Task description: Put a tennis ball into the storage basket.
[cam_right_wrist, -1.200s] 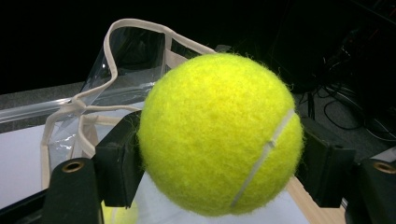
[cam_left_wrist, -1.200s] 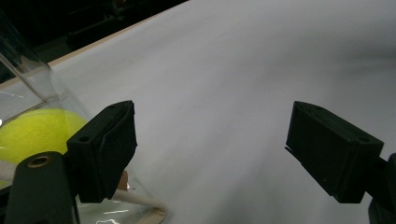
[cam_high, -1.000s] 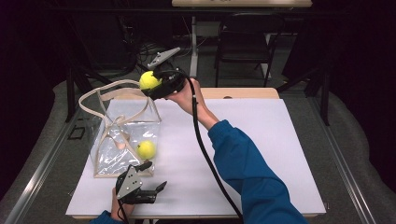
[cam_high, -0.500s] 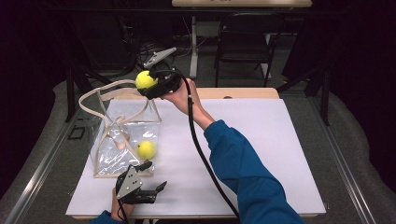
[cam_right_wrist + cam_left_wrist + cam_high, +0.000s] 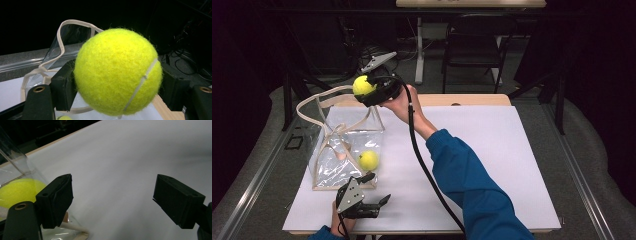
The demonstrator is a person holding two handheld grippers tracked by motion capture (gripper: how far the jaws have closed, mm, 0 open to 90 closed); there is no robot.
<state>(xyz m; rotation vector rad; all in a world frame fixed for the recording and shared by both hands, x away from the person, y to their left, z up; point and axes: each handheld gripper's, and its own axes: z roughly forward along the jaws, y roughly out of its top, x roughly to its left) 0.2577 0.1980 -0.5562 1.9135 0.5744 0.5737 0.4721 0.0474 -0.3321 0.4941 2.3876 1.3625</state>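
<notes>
My right gripper is shut on a yellow tennis ball, held in the air above the far top corner of a clear plastic bag with cream handles. A second tennis ball lies inside the bag near its front right corner. My left gripper rests on the white table just in front of the bag, open with nothing between its jaws. The bag's corner sits beside its left jaw.
A black cable trails from the right gripper along the blue sleeve. A wooden table edge runs along the far side. A black chair and a desk leg stand behind the table.
The right gripper has shifted slightly left and up with the ball, over the bag's opening. The left gripper has stayed where it was.
</notes>
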